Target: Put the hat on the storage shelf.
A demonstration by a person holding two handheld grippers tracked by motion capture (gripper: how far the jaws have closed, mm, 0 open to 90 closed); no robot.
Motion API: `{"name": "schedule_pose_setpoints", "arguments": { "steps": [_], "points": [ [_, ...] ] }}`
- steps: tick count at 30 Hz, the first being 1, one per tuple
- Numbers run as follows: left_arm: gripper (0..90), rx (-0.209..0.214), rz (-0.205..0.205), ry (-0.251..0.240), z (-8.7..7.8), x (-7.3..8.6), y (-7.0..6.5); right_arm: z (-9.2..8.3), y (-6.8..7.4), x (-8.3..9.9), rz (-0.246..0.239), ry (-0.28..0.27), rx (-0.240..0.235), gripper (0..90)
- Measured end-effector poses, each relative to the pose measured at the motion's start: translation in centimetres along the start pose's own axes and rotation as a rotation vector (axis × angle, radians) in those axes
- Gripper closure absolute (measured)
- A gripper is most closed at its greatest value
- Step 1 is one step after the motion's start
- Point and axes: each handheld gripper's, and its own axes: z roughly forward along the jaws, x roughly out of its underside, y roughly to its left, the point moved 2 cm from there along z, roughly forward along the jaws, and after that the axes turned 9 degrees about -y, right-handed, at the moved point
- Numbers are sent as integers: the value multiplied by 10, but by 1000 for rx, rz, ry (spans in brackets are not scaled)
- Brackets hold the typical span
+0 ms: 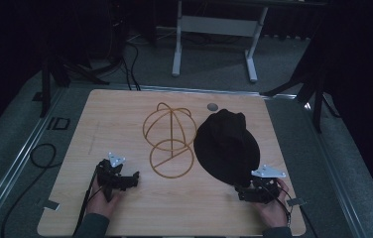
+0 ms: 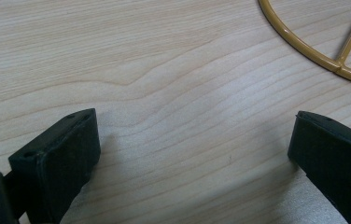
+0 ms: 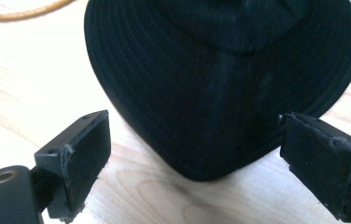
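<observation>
Right gripper view: black hat, stitched brim (fine concentric rows), soft crown.

Black hat beside gold wire stand, right tool near hat's brim

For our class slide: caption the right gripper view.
Open right gripper facing the brim of a black hat on the wooden table.

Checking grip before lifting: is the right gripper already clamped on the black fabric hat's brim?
No, the right gripper stands open, its pads clear of the black fabric hat.
</observation>
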Motion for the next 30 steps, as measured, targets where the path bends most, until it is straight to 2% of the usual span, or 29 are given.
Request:
{"name": "schedule_pose_setpoints", "arguments": {
  "steps": [6, 11, 12, 16, 26, 30],
  "points": [
    [26, 0, 0, 0, 0, 0, 0, 1, -2, -14, -1, -3, -4, 86],
    [26, 0, 0, 0, 0, 0, 0, 3, -3, -22, -28, 12, -17, 87],
    [26, 0, 0, 0, 0, 0, 0, 5, -4, -26, -43, 25, -30, 93],
    [26, 0, -2, -2, 0, 0, 0, 5, -6, -36, -13, 22, -94, 134],
    [26, 0, 0, 0, 0, 0, 0, 8, -12, -56, -60, 50, -58, 188],
    [26, 1, 1, 1, 0, 0, 0, 12, -16, -61, -58, 61, -56, 227]
  ]
}}
